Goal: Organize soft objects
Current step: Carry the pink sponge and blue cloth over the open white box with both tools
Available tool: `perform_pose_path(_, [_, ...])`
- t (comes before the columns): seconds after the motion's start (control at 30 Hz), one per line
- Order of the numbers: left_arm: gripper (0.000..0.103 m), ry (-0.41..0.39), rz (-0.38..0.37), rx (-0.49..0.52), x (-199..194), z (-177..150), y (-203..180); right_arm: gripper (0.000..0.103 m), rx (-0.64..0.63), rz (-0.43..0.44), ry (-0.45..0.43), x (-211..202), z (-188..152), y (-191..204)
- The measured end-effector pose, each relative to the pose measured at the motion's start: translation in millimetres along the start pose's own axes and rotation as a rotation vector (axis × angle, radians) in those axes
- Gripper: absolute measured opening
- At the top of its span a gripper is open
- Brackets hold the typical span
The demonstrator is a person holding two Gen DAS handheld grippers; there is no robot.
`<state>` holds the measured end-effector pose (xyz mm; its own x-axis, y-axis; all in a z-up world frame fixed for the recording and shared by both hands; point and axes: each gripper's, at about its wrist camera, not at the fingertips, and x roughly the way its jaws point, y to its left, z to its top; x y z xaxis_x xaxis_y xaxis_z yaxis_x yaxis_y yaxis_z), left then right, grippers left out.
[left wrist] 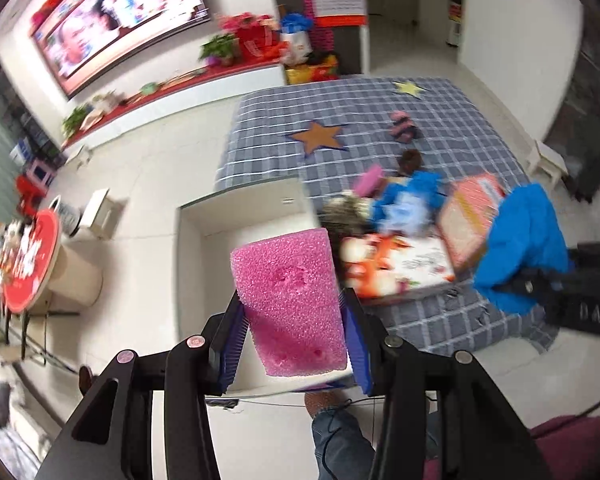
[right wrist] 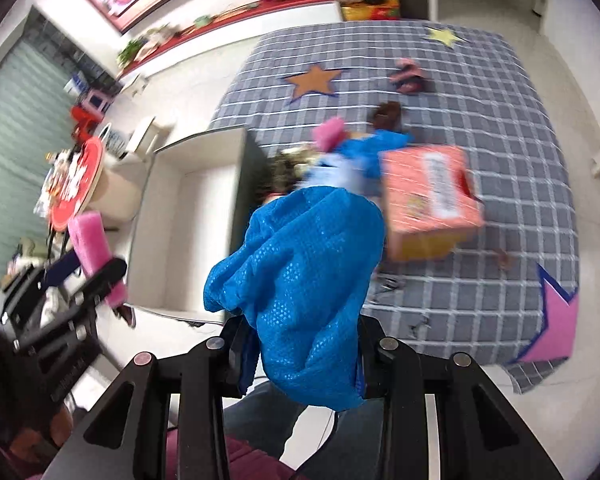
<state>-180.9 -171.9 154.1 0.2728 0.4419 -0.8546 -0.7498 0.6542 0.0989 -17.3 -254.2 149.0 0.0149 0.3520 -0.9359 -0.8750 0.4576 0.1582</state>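
Observation:
My left gripper (left wrist: 294, 330) is shut on a pink foam sponge (left wrist: 290, 300), held in the air above a white open box (left wrist: 220, 220) on the floor. My right gripper (right wrist: 300, 354) is shut on a crumpled blue mesh cloth (right wrist: 304, 288), which hides its fingertips. The same cloth (left wrist: 520, 248) shows at the right of the left wrist view, and the sponge (right wrist: 94, 248) at the left of the right wrist view. A pile of soft things lies on the grey checked mat (right wrist: 480, 92): a blue plush (left wrist: 408, 200), a small pink sponge (right wrist: 328, 130) and a brown item (right wrist: 388, 114).
A pink carton (right wrist: 432, 196) and a picture box (left wrist: 400, 268) lie on the mat by the pile. A striped item (right wrist: 408, 76) lies farther back. A low round table with a red top (left wrist: 30, 264) stands left. A TV (left wrist: 116, 16) and a shelf line the far wall.

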Motion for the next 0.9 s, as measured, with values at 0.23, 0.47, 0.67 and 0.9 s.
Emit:
perform_pose_path(0.23, [0.049, 0.017, 0.006, -0.014, 16.1, 2.2, 46.8, 0.037, -0.031, 0.011, -0.001, 15.9, 14.3, 49.5])
perform_pose_path(0.47, [0.049, 0.034, -0.008, -0.018, 32.2, 6.3, 77.8, 0.037, -0.051, 0.008, 0.01, 33.3, 31.0, 78.2])
perform_pose_path(0.67, [0.049, 0.052, -0.026, -0.02, 42.1, 10.0, 88.4, 0.037, -0.063, -0.002, 0.039, 46.5, 37.6, 94.0])
perform_pose_path(0.9, [0.049, 0.075, -0.047, -0.014, 54.8, 12.9, 96.0, 0.037, -0.064, -0.005, 0.062, 57.5, 46.9, 100.6])
